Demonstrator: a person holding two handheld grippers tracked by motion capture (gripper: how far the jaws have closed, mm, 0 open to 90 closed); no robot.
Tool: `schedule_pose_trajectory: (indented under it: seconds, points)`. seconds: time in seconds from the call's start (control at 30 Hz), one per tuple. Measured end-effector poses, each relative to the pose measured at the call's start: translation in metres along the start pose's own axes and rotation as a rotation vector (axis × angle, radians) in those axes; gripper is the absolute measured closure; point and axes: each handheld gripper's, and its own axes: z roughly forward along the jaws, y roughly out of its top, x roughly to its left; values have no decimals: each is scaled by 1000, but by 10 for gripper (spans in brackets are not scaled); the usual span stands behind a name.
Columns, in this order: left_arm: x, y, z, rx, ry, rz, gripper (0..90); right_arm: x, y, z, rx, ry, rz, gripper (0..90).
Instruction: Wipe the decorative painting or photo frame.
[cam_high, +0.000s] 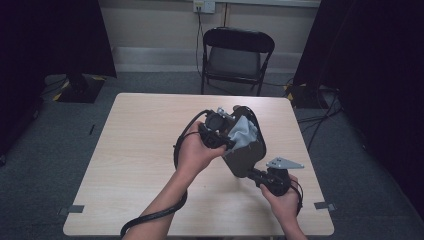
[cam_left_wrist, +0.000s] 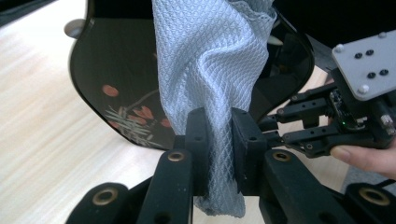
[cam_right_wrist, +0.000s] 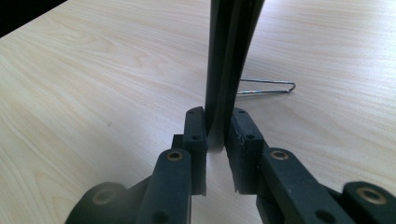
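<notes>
Tray (cam_high: 245, 155): dark, lacquer-like, with rounded corners; it is held on edge above the bench (cam_high: 135, 150), near the right half of it, tilted with its upper end away from the person.
Tray face: in the left gripper view the glossy black surface (cam_left_wrist: 116, 88) carries a painted sprig with red-orange petals and pale green leaves near its lower corner.
Cloth (cam_left_wrist: 210, 70): pale grey-blue, with a woven diamond texture; it hangs bunched against the face of the tray, and its lower end drops past the claw tips.
Left claw (cam_left_wrist: 218, 140): pinches the cloth, both pads pressed into the fabric, right in front of the tray.
Left hand (cam_high: 195, 150): wraps the gripper body from below, with the black cable looping off the wrist toward the near edge of the bench.
Right claw (cam_right_wrist: 215, 133): clamps the tray's lower rim, seen edge-on as a thin dark slab (cam_right_wrist: 229, 56) rising between the two pads.
Right hand (cam_high: 280, 197): low at the near right of the bench, the grey three-cornered plate (cam_high: 285, 163) sitting above it.
Wire piece (cam_right_wrist: 266, 87): a thin bent metal loop lying flat on the bench behind the tray in the right gripper view.
Bench: light wood grain.
Chair (cam_high: 237, 60): black, folding, standing beyond the far edge of the bench.
</notes>
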Motion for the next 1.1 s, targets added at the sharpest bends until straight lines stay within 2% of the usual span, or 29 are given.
schedule_pose_trajectory:
  seconds: [0.47,0.8,1.1]
  points:
    - [-11,-17,14,36,-26,30,786,1,1,0,-2,-1,-2,789]
    - [-1,-40,35,89,-20,-1,786,1,1,0,-4,0,-3,789]
    - [6,-63,62,138,-25,-34,786,0,1,0,-3,1,-8,788]
